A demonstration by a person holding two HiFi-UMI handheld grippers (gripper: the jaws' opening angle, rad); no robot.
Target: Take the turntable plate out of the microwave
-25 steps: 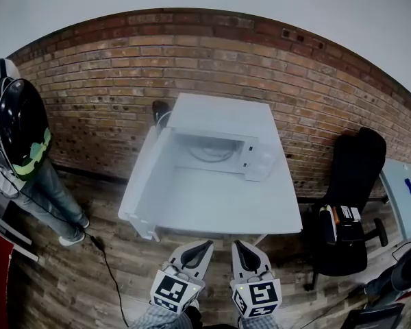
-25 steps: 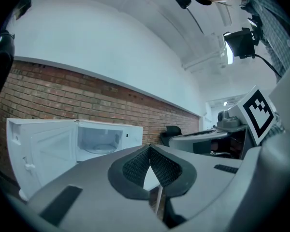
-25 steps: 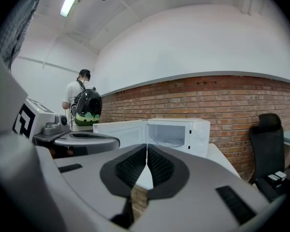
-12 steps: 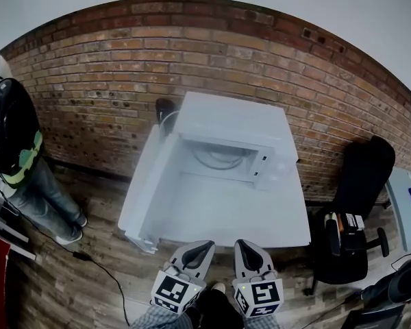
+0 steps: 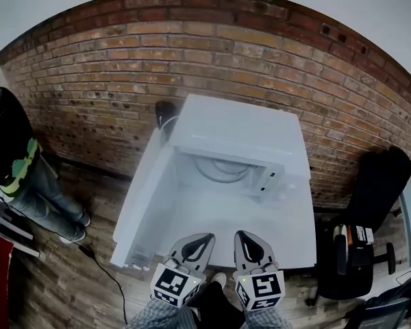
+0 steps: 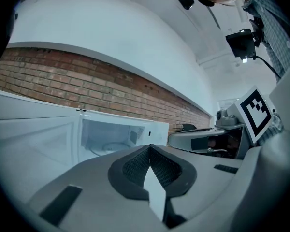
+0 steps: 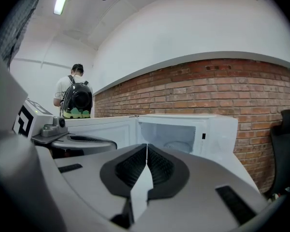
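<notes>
A white microwave [image 5: 240, 132] stands on a white table [image 5: 288, 242] with its door [image 5: 147, 197] swung open to the left. The glass turntable plate [image 5: 222, 170] lies inside the cavity; it also shows as the plate [image 6: 108, 148] in the left gripper view and the plate [image 7: 180, 146] in the right gripper view. My left gripper [image 5: 204, 239] and right gripper [image 5: 240, 236] hover side by side at the table's near edge, well short of the microwave. Both point at the cavity and are shut with nothing between the jaws, as the left gripper [image 6: 150, 147] and right gripper [image 7: 146, 145] show close up.
A brick wall [image 5: 260, 60] runs behind the microwave. A person with a black backpack [image 5: 10, 142] stands at the far left. A black office chair [image 5: 370, 204] sits at the right of the table. A cable [image 5: 103, 269] trails over the wooden floor at the left.
Both grippers and the head have moved forward toward the table; the microwave and table now look larger and nearer. The jaws stayed shut.
</notes>
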